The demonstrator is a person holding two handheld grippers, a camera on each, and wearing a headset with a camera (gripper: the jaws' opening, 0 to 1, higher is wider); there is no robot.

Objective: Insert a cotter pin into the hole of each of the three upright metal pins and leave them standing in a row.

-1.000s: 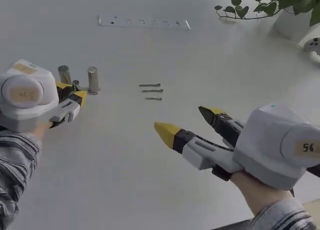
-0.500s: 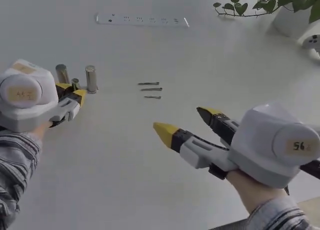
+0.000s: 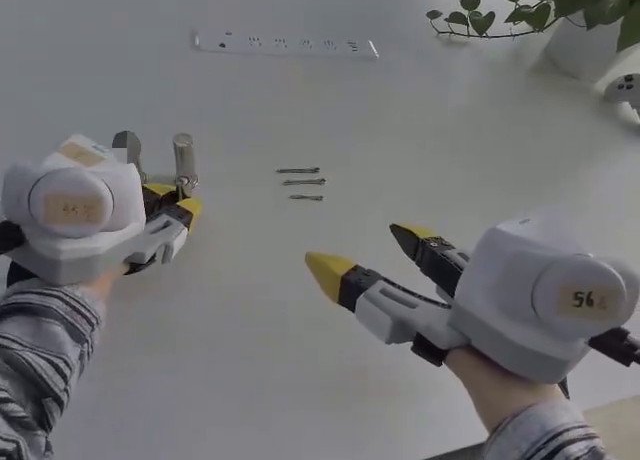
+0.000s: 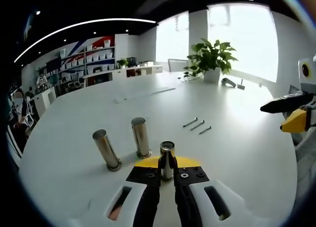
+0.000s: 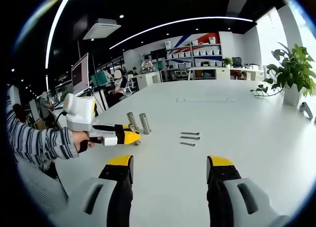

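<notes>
Nearest me, the right gripper [image 3: 368, 250] hangs over the bare white table [image 3: 250, 360] with its yellow-tipped jaws spread wide and nothing between them. The three cotter pins [image 3: 302, 183] lie side by side at about eleven o'clock from it, well apart from its tips. Across at nine o'clock, the left gripper [image 3: 175, 198] has its jaws pressed onto one metal pin [image 4: 167, 158]. Its own gripper view shows that pinch plainly, with the pin upright between the black pads, while the head view half hides it behind the housing. I cannot tell whether the pin's foot touches the table. The two other metal pins [image 4: 140, 136] stand upright just beyond, at about eleven and ten o'clock from the clamped one. Farther off in the head view, a power strip [image 3: 287, 44] lies at twelve o'clock and a potted plant [image 3: 520, 5] sits at one o'clock.
</notes>
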